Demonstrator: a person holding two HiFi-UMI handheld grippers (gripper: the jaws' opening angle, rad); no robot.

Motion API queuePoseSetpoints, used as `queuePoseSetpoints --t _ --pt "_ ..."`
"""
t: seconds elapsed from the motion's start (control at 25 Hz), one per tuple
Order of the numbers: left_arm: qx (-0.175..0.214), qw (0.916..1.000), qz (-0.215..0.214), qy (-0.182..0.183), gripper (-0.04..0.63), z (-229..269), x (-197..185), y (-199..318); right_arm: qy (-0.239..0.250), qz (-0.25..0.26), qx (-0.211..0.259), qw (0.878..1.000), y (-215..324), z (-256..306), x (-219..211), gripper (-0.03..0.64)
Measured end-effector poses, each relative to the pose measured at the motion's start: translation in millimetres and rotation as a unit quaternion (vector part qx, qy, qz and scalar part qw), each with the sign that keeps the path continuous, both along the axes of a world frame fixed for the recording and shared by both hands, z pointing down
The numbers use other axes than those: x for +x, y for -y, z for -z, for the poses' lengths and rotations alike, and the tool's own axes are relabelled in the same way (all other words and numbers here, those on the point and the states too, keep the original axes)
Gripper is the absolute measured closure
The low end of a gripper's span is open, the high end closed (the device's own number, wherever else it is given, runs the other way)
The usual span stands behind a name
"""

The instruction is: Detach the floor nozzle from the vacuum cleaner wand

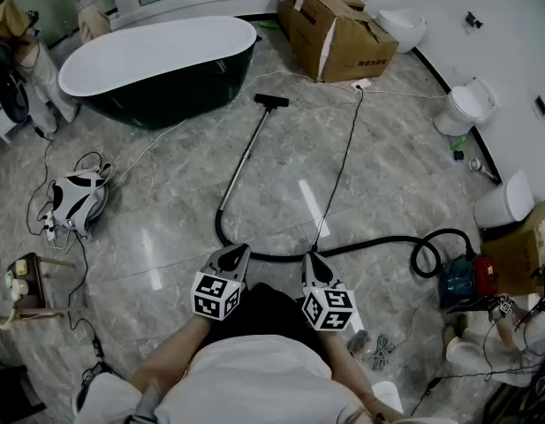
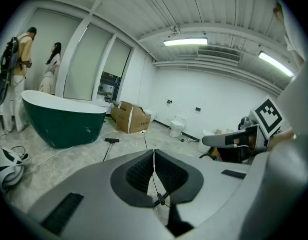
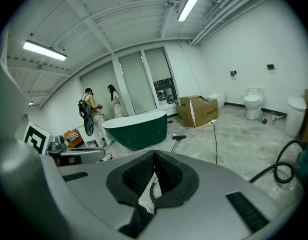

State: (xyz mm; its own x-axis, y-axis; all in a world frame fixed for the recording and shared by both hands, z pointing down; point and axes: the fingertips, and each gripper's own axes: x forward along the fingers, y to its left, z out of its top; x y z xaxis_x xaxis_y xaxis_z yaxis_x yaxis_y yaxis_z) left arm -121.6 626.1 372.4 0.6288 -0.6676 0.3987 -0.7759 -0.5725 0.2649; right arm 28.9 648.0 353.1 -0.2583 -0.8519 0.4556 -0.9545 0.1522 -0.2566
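The vacuum's metal wand (image 1: 246,155) lies on the marble floor, running away from me to the black floor nozzle (image 1: 271,101) at its far end. The nozzle also shows small in the left gripper view (image 2: 112,140) and in the right gripper view (image 3: 178,137). A black hose (image 1: 360,245) curves from the wand's near end to the vacuum body (image 1: 465,278) at the right. My left gripper (image 1: 235,256) and right gripper (image 1: 314,264) hover side by side just short of the hose, both shut and empty. Each is shut in its own view too, left (image 2: 154,166) and right (image 3: 154,168).
A dark green bathtub (image 1: 157,64) stands at the back left, a cardboard box (image 1: 336,26) at the back. Toilets (image 1: 466,105) line the right wall. A white power cable (image 1: 343,162) crosses the floor. A headset (image 1: 76,199) with wires lies left. Two people (image 3: 100,105) stand beyond the tub.
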Motion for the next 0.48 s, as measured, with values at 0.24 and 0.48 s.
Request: queuePoseSetpoints --t 0.24,0.48 --pt "0.0 0.9999 0.014 0.005 0.58 0.8 -15.7 5.3 0.002 0.004 -0.001 1.0 4.2 -1.1 -9.7 0.601" --pt "0.003 0.9996 0.026 0.008 0.58 2.2 -22.3 10.5 0.003 0.016 0.004 1.0 10.6 0.3 -15.9 0.601"
